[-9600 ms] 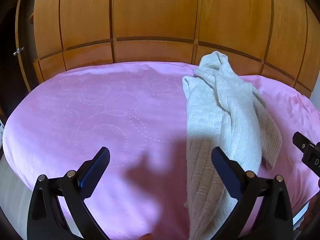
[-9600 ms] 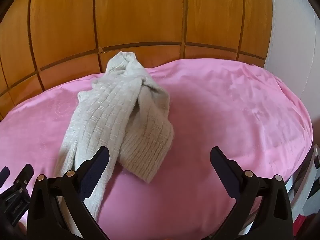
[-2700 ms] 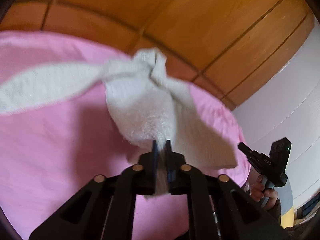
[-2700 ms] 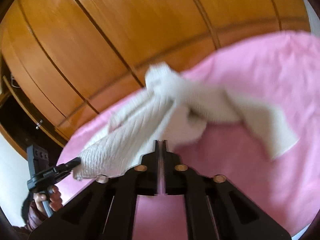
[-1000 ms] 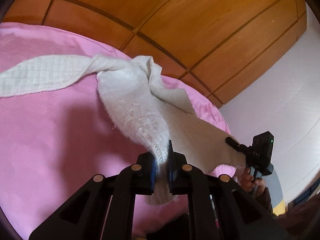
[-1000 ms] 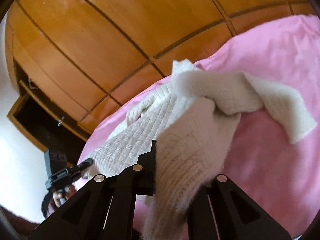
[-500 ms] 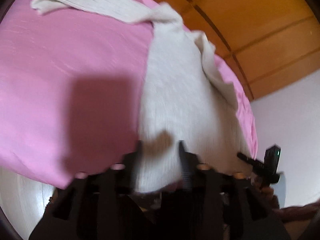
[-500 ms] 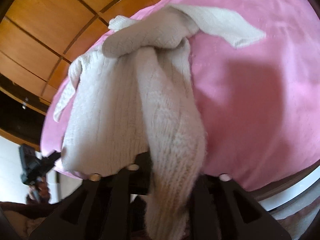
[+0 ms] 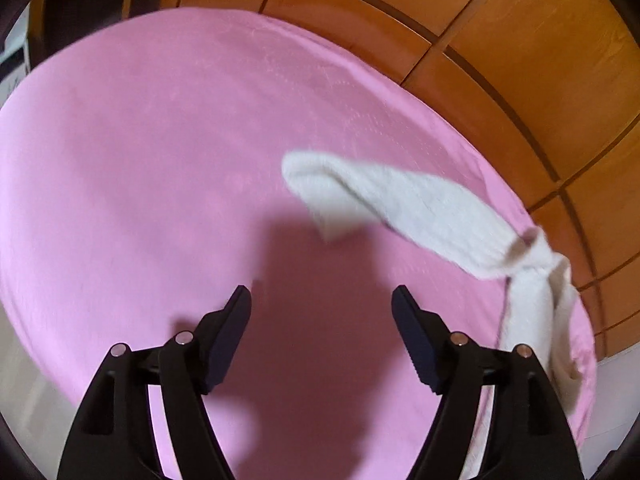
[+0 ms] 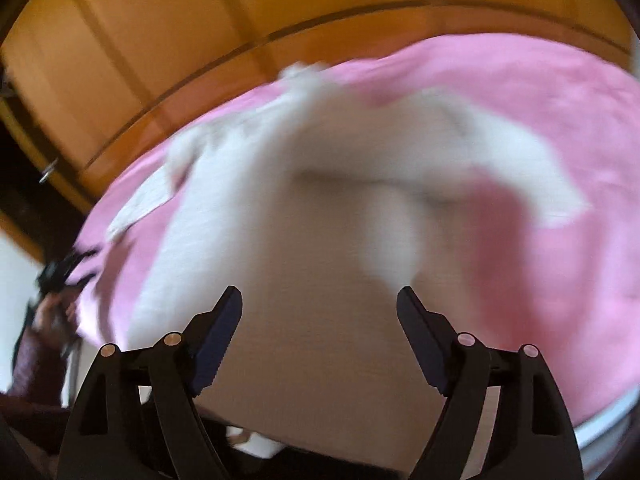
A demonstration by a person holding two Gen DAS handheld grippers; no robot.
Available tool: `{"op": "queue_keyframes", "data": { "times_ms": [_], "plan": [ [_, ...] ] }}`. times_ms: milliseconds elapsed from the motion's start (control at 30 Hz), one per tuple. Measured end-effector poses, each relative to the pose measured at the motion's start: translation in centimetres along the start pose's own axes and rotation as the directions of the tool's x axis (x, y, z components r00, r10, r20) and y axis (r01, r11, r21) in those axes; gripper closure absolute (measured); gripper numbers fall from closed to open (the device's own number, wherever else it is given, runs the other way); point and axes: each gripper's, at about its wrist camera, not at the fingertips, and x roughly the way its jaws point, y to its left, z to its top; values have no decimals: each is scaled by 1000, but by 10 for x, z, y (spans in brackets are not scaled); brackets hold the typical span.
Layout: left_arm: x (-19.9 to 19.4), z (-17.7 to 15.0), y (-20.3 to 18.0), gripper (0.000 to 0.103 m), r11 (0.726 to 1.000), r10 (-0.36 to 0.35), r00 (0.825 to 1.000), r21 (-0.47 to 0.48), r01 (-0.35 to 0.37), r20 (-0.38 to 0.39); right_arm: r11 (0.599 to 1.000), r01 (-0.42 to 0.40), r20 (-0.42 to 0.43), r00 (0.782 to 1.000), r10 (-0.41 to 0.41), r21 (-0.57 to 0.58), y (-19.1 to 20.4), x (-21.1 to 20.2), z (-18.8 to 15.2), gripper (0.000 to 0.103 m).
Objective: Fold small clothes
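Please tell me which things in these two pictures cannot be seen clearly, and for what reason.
- Right wrist view: the white sweater is motion-blurred; its knit and folds cannot be read.
- Same view: the left tool, at the left edge, is a dark smear.
- Left wrist view: the sweater's body is cut off by the right edge; only a sleeve shows.
- The pink bed cover has its near edge hidden behind the tool arms.

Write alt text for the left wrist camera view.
The left gripper, its jaws opening with nothing between them, points down at a pink bedsheet. A white knit sweater sleeve lies to its right, before wooden wardrobe panels.
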Motion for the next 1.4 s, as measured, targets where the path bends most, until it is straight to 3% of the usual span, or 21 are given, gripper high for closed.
{"op": "queue_keyframes", "data": {
  "times_ms": [67,133,200,267,367,400,433,500,600,667,800,967,1200,1267,1333,1367,1400],
  "plan": [
    [5,13,-8,28,989,126,990,76,-131,68,999,-40,-40,998,38,-32,23,23,0,24],
    [12,22,-15,20,966,183,978,165,-197,97,994,-89,-78,993,84,-66,43,44,-1,24],
    [21,31,-12,20,958,201,975,188,-216,91,991,-95,-92,992,86,-98,56,55,-5,24],
    [31,42,-4,22,972,157,987,171,-162,41,990,-109,-106,989,99,-92,63,64,-5,24],
    [46,51,3,37,986,98,995,137,-99,15,993,-109,-127,987,101,-55,65,79,-3,24],
    [49,53,1,56,987,70,997,142,-72,21,993,-104,-134,986,96,-48,64,82,-5,24],
    [53,55,-2,94,988,28,1000,154,-28,2,995,-91,-140,987,84,-42,63,86,-6,24],
    [53,58,-5,99,987,-15,1000,163,18,-18,996,-85,-140,987,79,-37,64,91,-7,24],
    [33,70,-7,100,983,-125,992,133,125,-11,996,-77,-140,988,72,-34,64,96,-7,24],
    [6,84,-5,100,977,-186,982,112,180,41,997,-77,-139,988,71,-32,62,95,-7,22],
    [-35,119,12,100,981,-188,977,70,181,98,996,-76,-132,989,70,-47,67,100,-6,15],
    [-44,163,25,100,983,-163,986,-74,166,45,996,-53,-125,991,43,-75,74,103,-8,11],
    [-12,208,37,100,992,-31,998,-126,24,-55,997,-47,-119,992,39,-65,73,105,-8,10],
    [6,212,40,99,989,23,995,-144,-36,-94,997,-44,-119,992,36,-68,74,106,-8,10],
    [29,213,58,97,968,106,981,-211,-139,-161,997,-46,-116,993,39,-62,73,106,-7,10],
    [35,212,63,93,957,170,972,-208,-202,-161,997,-48,-115,993,40,-61,73,106,-7,10],
    [35,207,71,64,945,193,971,-239,-222,-140,997,-49,-115,993,42,-61,72,106,-7,10]
  ]
}}
